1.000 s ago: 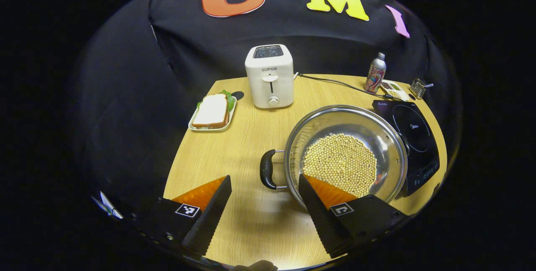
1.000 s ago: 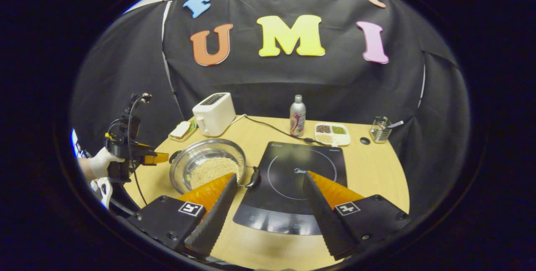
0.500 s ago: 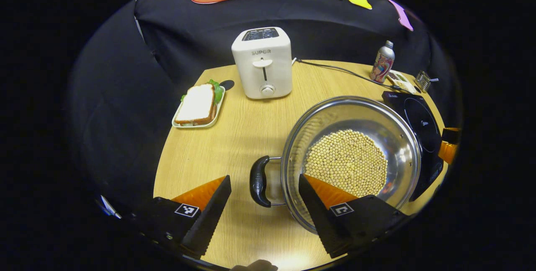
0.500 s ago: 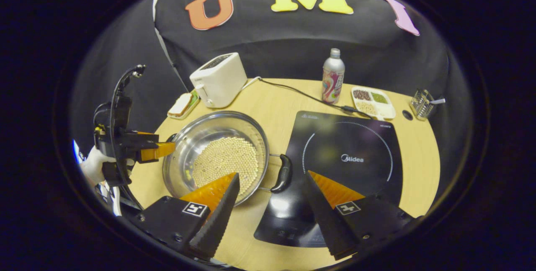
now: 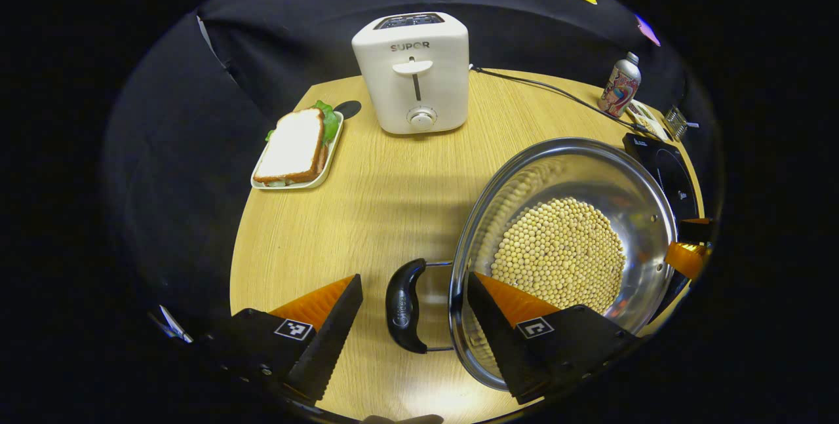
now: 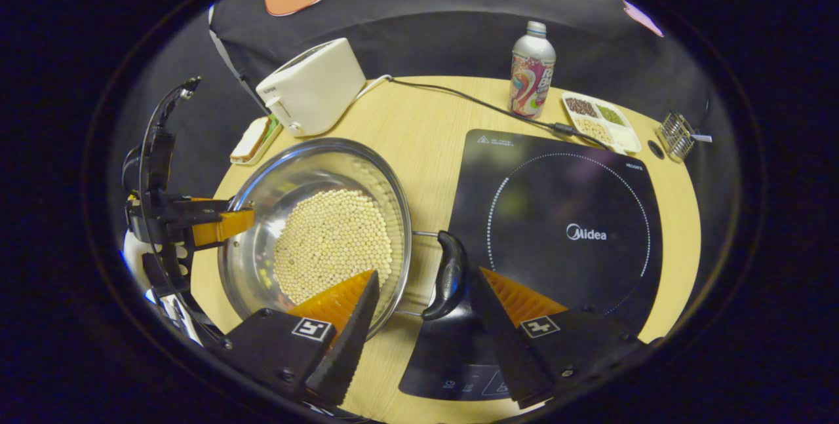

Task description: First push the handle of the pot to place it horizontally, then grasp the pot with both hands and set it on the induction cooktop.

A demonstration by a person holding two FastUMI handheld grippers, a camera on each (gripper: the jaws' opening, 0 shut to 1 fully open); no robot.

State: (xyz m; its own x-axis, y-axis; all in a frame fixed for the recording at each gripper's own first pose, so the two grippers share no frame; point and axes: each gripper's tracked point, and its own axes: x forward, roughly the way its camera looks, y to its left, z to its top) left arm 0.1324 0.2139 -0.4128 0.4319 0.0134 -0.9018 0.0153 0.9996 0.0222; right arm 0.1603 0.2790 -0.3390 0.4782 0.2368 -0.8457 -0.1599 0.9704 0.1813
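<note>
While I hold both tools low over the wooden table [image 5: 393,175], my left gripper [image 5: 414,329] has its jaws spread wide, and the pot's near black handle [image 5: 405,305] sits in the gap between them, touching neither finger as far as I can tell. In the right gripper view my right gripper [image 6: 425,322] is likewise spread apart, with the pot's other black handle [image 6: 448,274] between its fingers and lying over the cooktop's left edge. Just past the fingers stands the steel pot [image 5: 645,214], holding a layer of pale beans [image 5: 564,250], its base on the table just left of the black induction cooktop [image 6: 564,214]. Farther back I see a sandwich on a small tray [image 5: 296,149], a white toaster [image 5: 413,70], a printed bottle [image 6: 531,70] and a divided dish [image 6: 600,121].
</note>
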